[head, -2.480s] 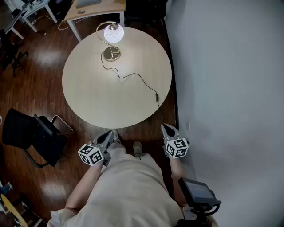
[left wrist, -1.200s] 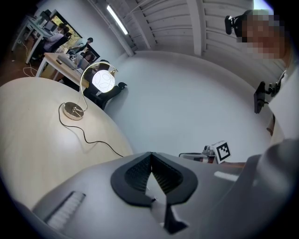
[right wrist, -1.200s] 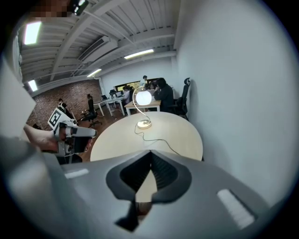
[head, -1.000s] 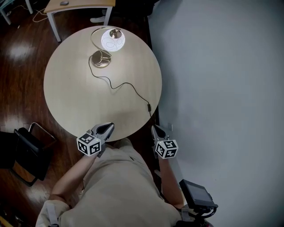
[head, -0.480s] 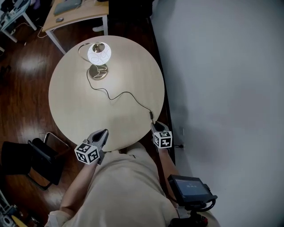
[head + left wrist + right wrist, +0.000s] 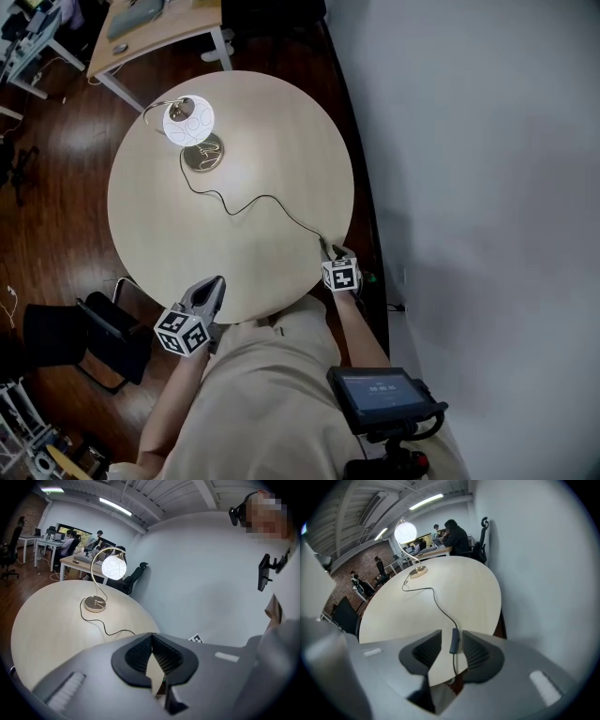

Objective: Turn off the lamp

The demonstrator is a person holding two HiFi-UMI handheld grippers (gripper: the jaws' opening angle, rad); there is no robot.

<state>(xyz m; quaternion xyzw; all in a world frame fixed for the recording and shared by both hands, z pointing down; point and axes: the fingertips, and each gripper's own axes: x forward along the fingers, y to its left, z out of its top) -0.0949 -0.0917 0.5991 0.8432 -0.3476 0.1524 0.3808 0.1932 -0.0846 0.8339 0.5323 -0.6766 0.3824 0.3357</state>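
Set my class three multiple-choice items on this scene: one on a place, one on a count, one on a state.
1. Where is the switch?
A. between the right claw's jaws
B. on the floor
C. on a chair

2. How many lamps stand on the table?
A. three
B. one
C. two

3. The lamp is:
A. off
B. tipped over
C. lit

Key:
1 A: the jaws, which have just been opening, stand apart with the switch between them.
2 B: only one lamp shows.
3 C: its shade glows white.
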